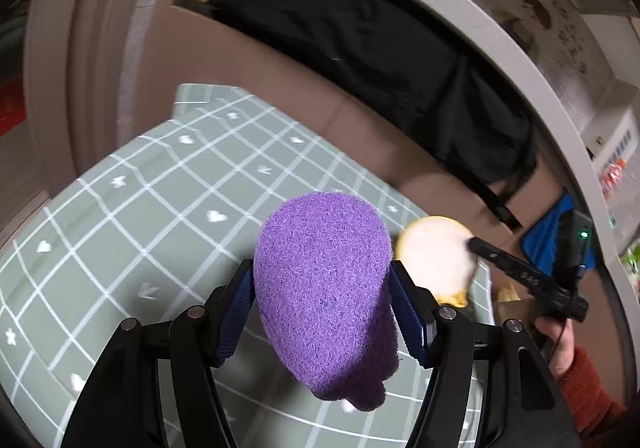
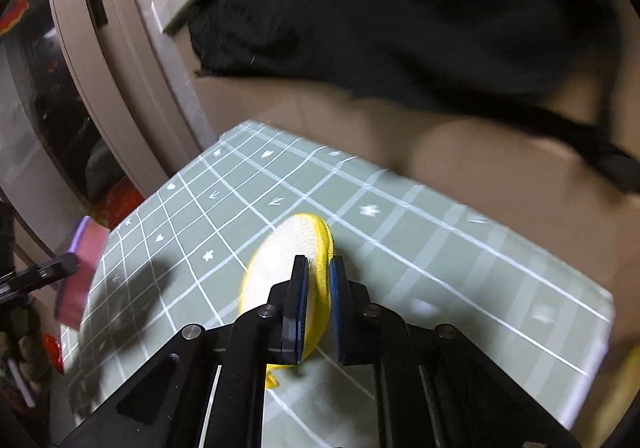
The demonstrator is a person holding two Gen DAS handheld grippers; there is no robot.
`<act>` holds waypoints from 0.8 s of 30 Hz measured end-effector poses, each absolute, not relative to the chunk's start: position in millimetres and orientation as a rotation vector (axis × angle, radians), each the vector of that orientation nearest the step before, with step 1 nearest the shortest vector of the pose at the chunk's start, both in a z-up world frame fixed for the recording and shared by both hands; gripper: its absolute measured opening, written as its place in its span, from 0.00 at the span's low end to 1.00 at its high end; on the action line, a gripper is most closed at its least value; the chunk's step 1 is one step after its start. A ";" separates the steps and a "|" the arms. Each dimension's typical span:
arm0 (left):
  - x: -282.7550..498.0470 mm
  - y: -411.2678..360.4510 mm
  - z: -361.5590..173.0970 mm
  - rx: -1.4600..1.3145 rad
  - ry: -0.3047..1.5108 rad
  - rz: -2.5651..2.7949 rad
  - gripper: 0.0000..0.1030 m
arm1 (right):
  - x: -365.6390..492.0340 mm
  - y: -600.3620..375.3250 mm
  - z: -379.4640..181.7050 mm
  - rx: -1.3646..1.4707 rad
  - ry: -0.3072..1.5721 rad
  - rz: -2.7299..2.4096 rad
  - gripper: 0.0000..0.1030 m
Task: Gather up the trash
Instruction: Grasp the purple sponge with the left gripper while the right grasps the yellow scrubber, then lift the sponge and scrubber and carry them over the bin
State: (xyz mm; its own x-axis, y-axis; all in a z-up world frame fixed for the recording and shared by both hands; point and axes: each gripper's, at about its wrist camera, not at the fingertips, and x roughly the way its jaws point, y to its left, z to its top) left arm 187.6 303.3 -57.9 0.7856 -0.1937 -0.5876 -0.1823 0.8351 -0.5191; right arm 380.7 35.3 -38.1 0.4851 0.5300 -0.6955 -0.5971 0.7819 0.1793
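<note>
Purple scrub sponge (image 1: pixel 324 288) sits clamped in the left claw (image 1: pixel 322 280), and since it's a fat one the jaws stand pretty wide, blue pads pressing on either side of it. It hangs above the green checked cloth (image 1: pixel 132 216) on the worktop, nearer the right half of it.

Right claw (image 2: pixel 318 262) is squeezed down nearly all the way on the thin edge of a round pad with a white face and yellow rim (image 2: pixel 280 252). Its pads (image 2: pixel 298 300) pinch that rim between them, with the disc standing on edge above the cloth (image 2: pixel 440 248). From the left wrist view you can see the same yellow and white pad (image 1: pixel 436 256) just right of the purple sponge, with the right claw's black finger touching it and a hand (image 1: pixel 560 348) in a red-orange sleeve behind.

From the right wrist view the purple sponge (image 2: pixel 82 272) shows at far left, pink on one face, blurry. Behind the worktop there's a brown cardboard box (image 1: pixel 248 60) with black fabric (image 1: pixel 380 60) draped in it.
</note>
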 end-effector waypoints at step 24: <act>164.2 263.2 -62.0 -0.549 0.694 -0.009 0.64 | 305.5 0.3 -29.9 -0.360 0.650 0.493 0.09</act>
